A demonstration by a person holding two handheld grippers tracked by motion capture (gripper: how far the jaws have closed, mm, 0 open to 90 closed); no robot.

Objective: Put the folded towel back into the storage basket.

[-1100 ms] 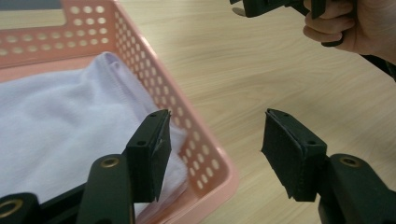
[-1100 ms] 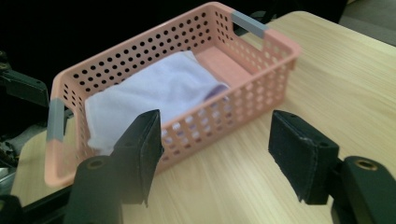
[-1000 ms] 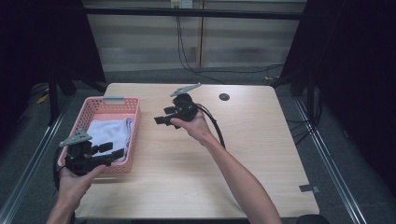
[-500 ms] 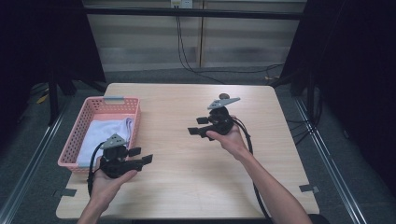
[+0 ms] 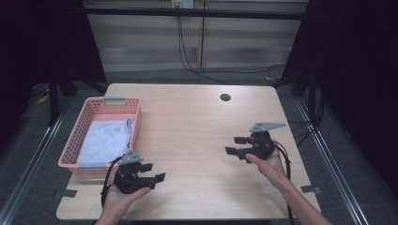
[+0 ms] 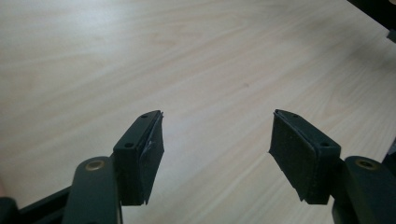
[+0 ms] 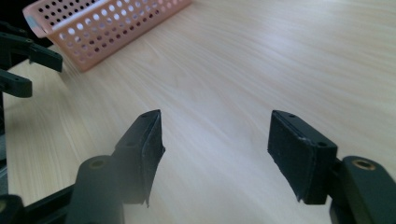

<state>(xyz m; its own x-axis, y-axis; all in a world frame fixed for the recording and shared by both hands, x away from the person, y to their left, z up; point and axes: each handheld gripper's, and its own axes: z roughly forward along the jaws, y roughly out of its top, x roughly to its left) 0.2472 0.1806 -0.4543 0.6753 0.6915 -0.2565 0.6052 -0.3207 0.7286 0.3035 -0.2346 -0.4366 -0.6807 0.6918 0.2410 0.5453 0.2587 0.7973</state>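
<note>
Fingers (image 6: 140, 158) of the left gripper (image 5: 149, 172), lower left, have just been opening, nothing between; right gripper (image 5: 237, 145) fingers apart, empty, mid-right over the desk (image 5: 197, 126); basket (image 5: 101, 105) with cloth (image 5: 105, 140) at left

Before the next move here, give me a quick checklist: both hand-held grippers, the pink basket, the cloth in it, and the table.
1. Left hand-held gripper open, nothing between its jaws: ok; they have just been opening further.
2. Right hand-held gripper open, nothing between its jaws: ok.
3. Pink basket upright at the table's left edge, clear of both grippers: ok.
4. White cloth lying inside the basket, none draped over its rim: ok.
5. Wooden table bare between the two grippers: ok.
6. Cloth neatly folded: cannot tell.
</note>
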